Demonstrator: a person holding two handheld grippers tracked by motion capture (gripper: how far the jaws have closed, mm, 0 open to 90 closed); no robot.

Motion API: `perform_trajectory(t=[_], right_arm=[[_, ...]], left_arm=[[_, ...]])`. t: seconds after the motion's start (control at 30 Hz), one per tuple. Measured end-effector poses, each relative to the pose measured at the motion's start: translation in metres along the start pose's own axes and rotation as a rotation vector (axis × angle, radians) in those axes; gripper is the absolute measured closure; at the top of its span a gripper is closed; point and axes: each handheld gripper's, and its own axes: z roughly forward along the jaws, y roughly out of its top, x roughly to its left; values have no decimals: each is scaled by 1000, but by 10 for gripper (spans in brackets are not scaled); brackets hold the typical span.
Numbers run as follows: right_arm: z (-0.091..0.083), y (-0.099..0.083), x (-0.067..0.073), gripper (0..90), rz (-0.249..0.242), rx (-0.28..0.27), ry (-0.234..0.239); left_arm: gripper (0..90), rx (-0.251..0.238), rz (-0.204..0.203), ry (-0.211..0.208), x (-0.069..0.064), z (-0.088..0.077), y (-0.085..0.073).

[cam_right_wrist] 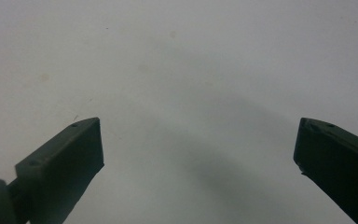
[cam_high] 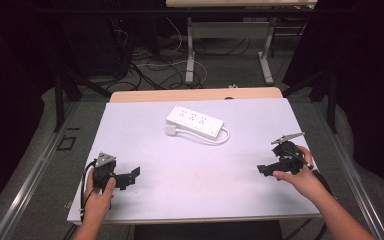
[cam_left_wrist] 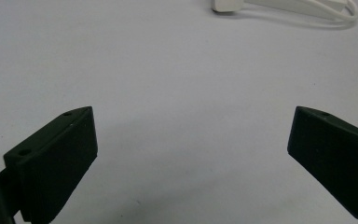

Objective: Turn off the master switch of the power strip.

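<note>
A white power strip (cam_high: 195, 121) lies at the far middle of the white table (cam_high: 195, 165), its cable (cam_high: 220, 139) looped in front and its white plug (cam_high: 172, 130) resting at the strip's left end. My left gripper (cam_high: 131, 176) rests near the front left corner, jaws wide open and empty. In the left gripper view the plug (cam_left_wrist: 227, 5) and the cable (cam_left_wrist: 335, 14) sit far ahead at the top edge, past the left gripper (cam_left_wrist: 193, 116). My right gripper (cam_high: 263, 169) is at the right side, open over bare table, as the right gripper view (cam_right_wrist: 198, 126) confirms.
The table's wooden far edge (cam_high: 195, 94) shows behind the white sheet. Beyond it stand a second desk's legs (cam_high: 190, 50) and tangled floor cables (cam_high: 150, 65). Dark frame posts (cam_high: 58, 100) flank both sides.
</note>
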Motion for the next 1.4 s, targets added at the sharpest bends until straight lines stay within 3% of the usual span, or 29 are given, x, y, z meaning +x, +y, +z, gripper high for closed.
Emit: perform_trajectory(t=[0.37,0.9,1.4], right_arm=[[-4,19,4,10,-9,9,4],[-3,61,-4,24,-19,35,-21],[-1,91,3,27,-33,62,-18]], left_arm=[[14,11,7,-11,-1,3,-1],[15,11,4,-13,-1,3,-1],[16,11,-1,-19,-1,4,-2]])
